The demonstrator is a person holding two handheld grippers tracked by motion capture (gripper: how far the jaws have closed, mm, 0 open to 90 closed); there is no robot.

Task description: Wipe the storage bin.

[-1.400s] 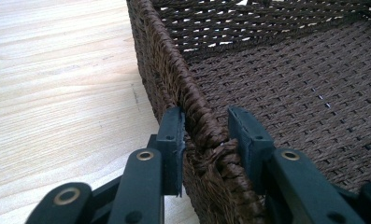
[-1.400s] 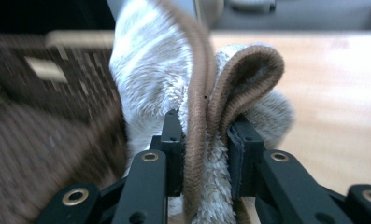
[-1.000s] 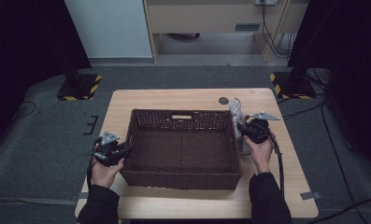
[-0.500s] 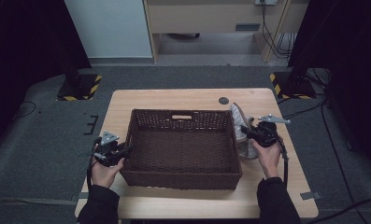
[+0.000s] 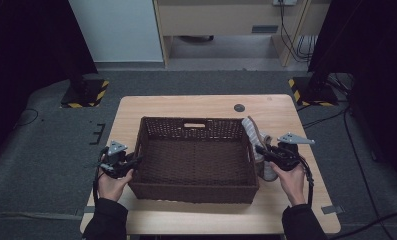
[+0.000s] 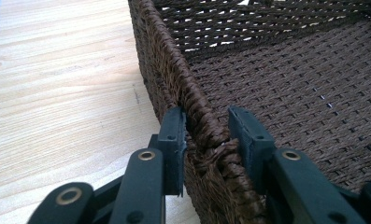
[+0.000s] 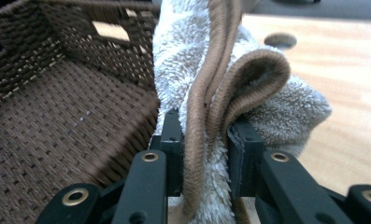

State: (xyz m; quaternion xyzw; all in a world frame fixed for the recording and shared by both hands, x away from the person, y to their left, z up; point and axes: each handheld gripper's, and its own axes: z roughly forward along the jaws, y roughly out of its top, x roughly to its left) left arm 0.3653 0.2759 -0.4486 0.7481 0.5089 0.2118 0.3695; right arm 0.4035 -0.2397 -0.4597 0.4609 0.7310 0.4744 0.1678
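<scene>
Hands come first, nearest to us at the table's [image 5: 206,220] front edge, each carrying a gripper, and we take the brown woven basket [image 5: 193,186] as our landmark. At the basket's left wall we see the left gripper [image 5: 135,161], its jaws set astride the braided rim [image 6: 203,128]: one pad lies against the outer face of the wall, while the other stands on the inner side, and we cannot tell whether it presses the weave. So the jaws are narrowed around the rim, and we take it as a grip. At the basket's right wall the right gripper [image 5: 259,149] has its jaws clamped on a grey towel with brown piping [image 7: 206,116]; in the right gripper view the folded cloth fills the gap between the two pads and bulges above them. From above, the towel [image 5: 253,135] stands up just outside the basket's right wall, near its far right corner, touching or almost touching the rim. Beyond the basket, on the table's far side, a small dark round disc [image 5: 239,107] sits in the wood.
</scene>
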